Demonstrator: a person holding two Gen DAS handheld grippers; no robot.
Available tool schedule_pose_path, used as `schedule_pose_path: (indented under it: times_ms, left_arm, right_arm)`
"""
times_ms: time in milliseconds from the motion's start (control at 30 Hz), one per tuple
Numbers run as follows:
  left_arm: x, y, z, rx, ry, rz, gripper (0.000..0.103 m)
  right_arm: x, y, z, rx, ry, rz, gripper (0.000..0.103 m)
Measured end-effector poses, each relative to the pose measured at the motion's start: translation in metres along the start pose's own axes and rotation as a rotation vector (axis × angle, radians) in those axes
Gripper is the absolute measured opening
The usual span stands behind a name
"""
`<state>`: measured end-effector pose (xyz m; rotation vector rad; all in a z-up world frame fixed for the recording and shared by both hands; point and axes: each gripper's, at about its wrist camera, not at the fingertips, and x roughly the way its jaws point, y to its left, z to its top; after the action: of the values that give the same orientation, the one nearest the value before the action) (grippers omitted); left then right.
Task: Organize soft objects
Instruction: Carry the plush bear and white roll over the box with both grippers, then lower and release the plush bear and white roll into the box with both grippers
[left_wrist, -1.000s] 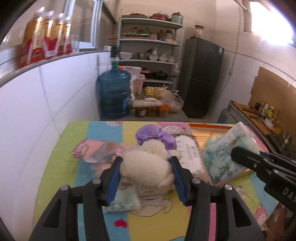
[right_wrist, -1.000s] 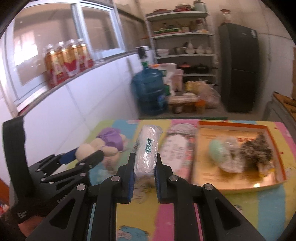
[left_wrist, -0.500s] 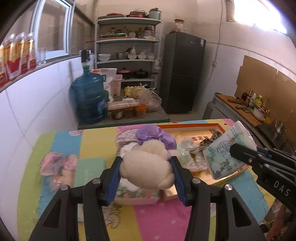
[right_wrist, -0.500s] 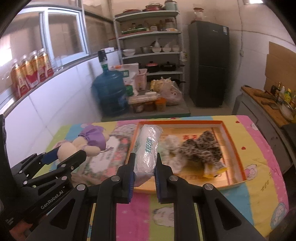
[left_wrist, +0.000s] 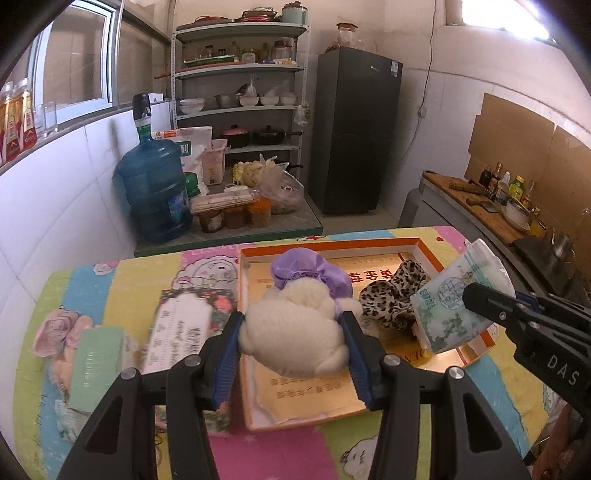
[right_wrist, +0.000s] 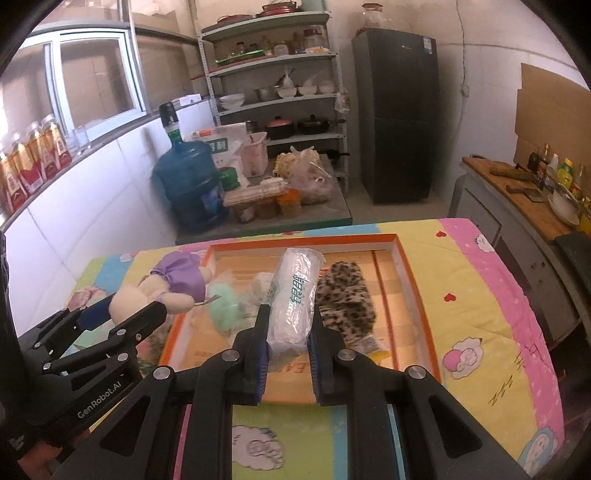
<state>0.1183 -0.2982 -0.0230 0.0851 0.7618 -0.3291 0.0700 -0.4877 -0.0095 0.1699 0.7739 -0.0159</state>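
Left wrist view: left gripper (left_wrist: 293, 334) clamping plush toy (left_wrist: 295, 332) over orange tray (left_wrist: 406, 242); right gripper (right_wrist: 286, 345) pinching tissue pack (right_wrist: 293, 295) above tray too. Lower both w/ care beside leopard cloth (right_wrist: 345, 295), then release slowly

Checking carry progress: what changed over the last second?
Both loads moved right, from the tablecloth to above the orange tray. Unchanged: left hand-held gripper clamps the plush toy, right hand-held gripper the tissue pack; leopard fabric remains inside.

teal plush (right_wrist: 226, 305) blurred, shelf jars (left_wrist: 255, 51) too small
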Motion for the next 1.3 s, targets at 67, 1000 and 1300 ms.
schedule_pose_path:
  times_ms: [67,1000,1300]
  left_arm:
    - [0.007,-0.007,0.001,-0.002,0.006,0.006,0.052]
    - [0.082,-0.026,0.003,-0.025,0.102,0.075,0.052]
    - [0.108,-0.035,-0.010,0.020,0.141,0.064,0.052]
  right_arm:
    - [0.004,-0.007,0.001,0.000,0.005,0.001,0.018]
    - [0.076,-0.034,0.012,-0.032,0.066,0.053,0.018]
    - [0.096,-0.039,0.006,-0.028,0.104,0.048,0.021]
